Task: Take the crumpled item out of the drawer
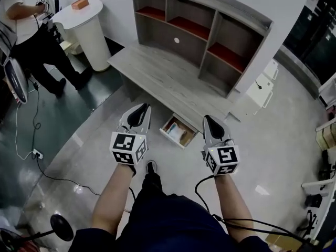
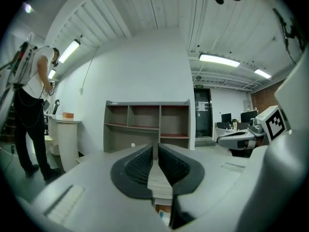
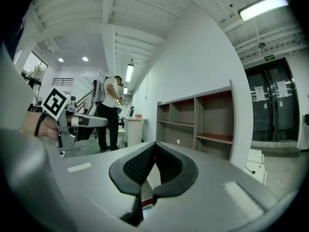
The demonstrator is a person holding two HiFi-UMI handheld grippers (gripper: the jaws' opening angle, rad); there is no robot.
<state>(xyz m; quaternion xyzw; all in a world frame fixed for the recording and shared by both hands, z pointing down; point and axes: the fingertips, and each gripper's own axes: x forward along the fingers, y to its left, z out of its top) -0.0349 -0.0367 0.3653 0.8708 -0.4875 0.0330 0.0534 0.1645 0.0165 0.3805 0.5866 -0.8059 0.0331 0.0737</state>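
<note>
A small drawer [image 1: 169,134] stands pulled out at floor level under the grey desk [image 1: 157,72]. Its contents are light-coloured with some orange and teal, too small to tell apart. My left gripper [image 1: 143,108] hovers just left of the drawer, its jaws drawn together to a thin slit, with nothing in them. Just right of the drawer is my right gripper [image 1: 208,119], shut and empty. In the left gripper view, the jaws [image 2: 155,148] point at the desk, and a corner of the drawer [image 2: 163,212] shows below them. The right gripper [image 3: 154,144] shows its pads meeting at the tips.
A shelf unit [image 1: 199,30] sits on the desk. At far left a person [image 1: 31,30] stands by a white round pedestal [image 1: 86,25] with an orange box [image 1: 79,4]. A cable and power strip [image 1: 37,154] lie on the floor. White boxes [image 1: 261,91] stand right of the desk.
</note>
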